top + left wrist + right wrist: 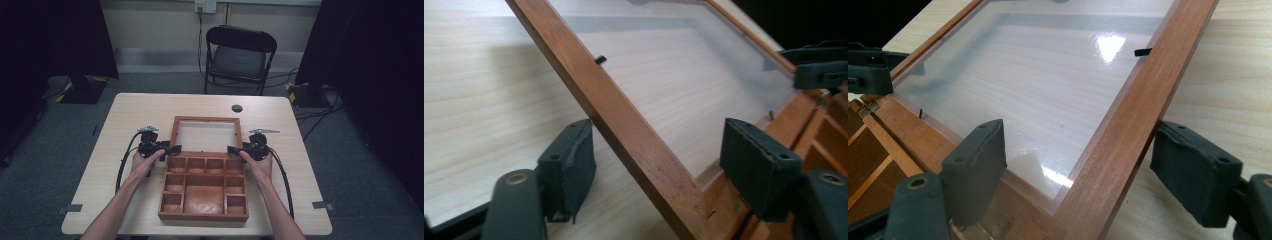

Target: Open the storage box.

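A brown wooden box (202,216) with several empty compartments lies on the table, and its glass-paned lid (206,118) is swung open behind it. My left gripper (176,149) sits at the lid's left rail near the hinge. Its jaws straddle that rail (624,125): the left pad (569,162) is at the wood and the right pad (756,162) stands clear over the pane, so it is open. My right gripper (231,149) mirrors it at the right rail (1128,125). Its pads (975,167) stand on either side without pressing, also open. Brass hinges (993,225) show below.
The light wooden table (125,120) has a round cable hole (237,108) behind the lid. A black folding chair (240,55) stands beyond the far edge. Dark curtains and floor cables flank the table. Cables trail from both grippers along the forearms.
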The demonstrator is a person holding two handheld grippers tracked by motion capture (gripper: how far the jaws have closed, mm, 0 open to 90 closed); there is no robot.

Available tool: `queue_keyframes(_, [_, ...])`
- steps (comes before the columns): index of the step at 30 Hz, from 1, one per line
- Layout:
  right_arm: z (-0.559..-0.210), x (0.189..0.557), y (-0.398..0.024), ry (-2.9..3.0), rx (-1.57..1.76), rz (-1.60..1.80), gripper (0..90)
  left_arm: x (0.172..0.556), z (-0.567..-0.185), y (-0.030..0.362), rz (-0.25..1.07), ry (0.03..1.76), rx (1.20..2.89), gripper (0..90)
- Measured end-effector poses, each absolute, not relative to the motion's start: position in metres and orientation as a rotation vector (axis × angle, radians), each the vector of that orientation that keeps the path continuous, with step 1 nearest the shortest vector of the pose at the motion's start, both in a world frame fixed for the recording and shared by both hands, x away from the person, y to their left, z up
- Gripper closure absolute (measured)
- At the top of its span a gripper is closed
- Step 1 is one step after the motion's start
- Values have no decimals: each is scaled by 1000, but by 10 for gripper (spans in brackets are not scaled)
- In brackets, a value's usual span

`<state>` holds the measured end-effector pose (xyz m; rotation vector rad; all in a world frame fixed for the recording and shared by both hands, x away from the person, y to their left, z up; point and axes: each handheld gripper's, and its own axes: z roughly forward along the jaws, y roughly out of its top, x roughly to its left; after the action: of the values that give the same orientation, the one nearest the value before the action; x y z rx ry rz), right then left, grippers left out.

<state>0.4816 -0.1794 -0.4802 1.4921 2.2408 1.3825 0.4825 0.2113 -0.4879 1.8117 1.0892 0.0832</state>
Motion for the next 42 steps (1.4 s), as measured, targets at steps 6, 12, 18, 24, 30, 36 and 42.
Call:
queue_keyframes(6, [-481,482,-182,2210,1532,1367,241,483,-486,210,82,1087,1826,312])
queue_keyframes(12, [-469,479,-186,2202,1491,1395,229,481,-483,209,92,1078,1833,285])
queue_keyframes(18, [-468,477,-191,2200,1491,1388,218,478,-477,211,114,1064,1845,273])
queue_keyframes(24, [-461,470,-199,2197,1478,1391,198,470,-470,218,149,1055,1856,263])
queue_keyframes(30, [-453,456,-210,2194,1457,1380,168,459,-468,228,173,1041,1862,258])
queue_keyframes(36, [-450,444,-221,2197,1456,1343,154,447,-466,238,200,1039,1880,258])
queue_keyframes(42, [-445,428,-234,2173,1469,1340,167,436,-462,251,231,1048,1895,253])
